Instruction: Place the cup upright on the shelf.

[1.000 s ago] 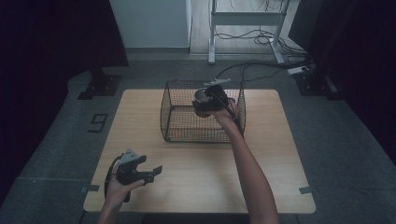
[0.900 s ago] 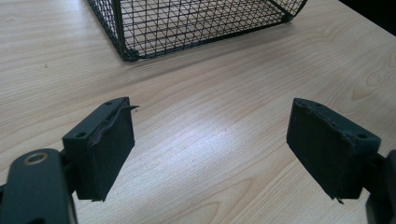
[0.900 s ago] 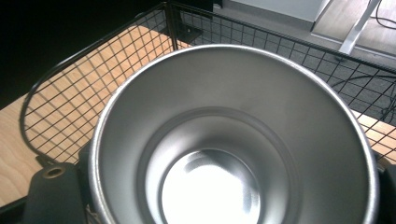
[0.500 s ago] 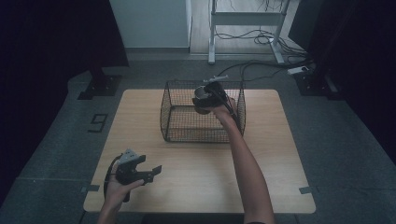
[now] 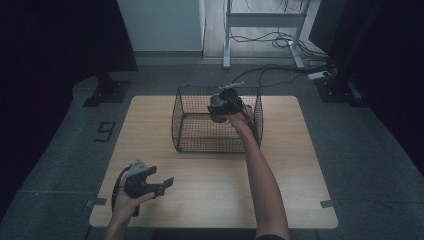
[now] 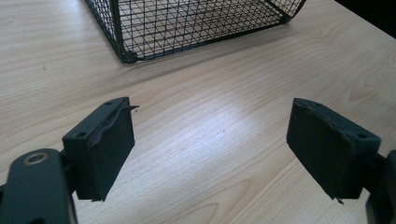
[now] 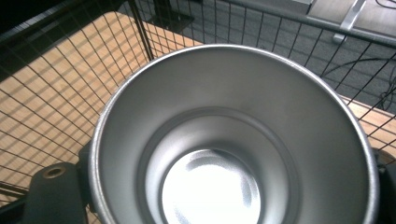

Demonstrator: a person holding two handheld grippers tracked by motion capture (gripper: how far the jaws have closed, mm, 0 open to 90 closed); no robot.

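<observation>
right gripper view: right gripper point(image 5: 223, 103) clamps steel cup point(image 7: 233, 140) inside basket point(image 5: 200, 142) | left gripper point(image 6: 210, 144) jaws wide, empty

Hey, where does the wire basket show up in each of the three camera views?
High view: wire basket at the table's far middle.
Left gripper view: its near corner along the top edge.
Right gripper view: its mesh behind the metal cup.
Shared landmark: the wooden table.

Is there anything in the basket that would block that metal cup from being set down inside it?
Nothing visible does. The right gripper holds the metal cup over the wire basket, whose top is open. The part of its floor on show looks bare. The cup hides the spot right under it.
</observation>
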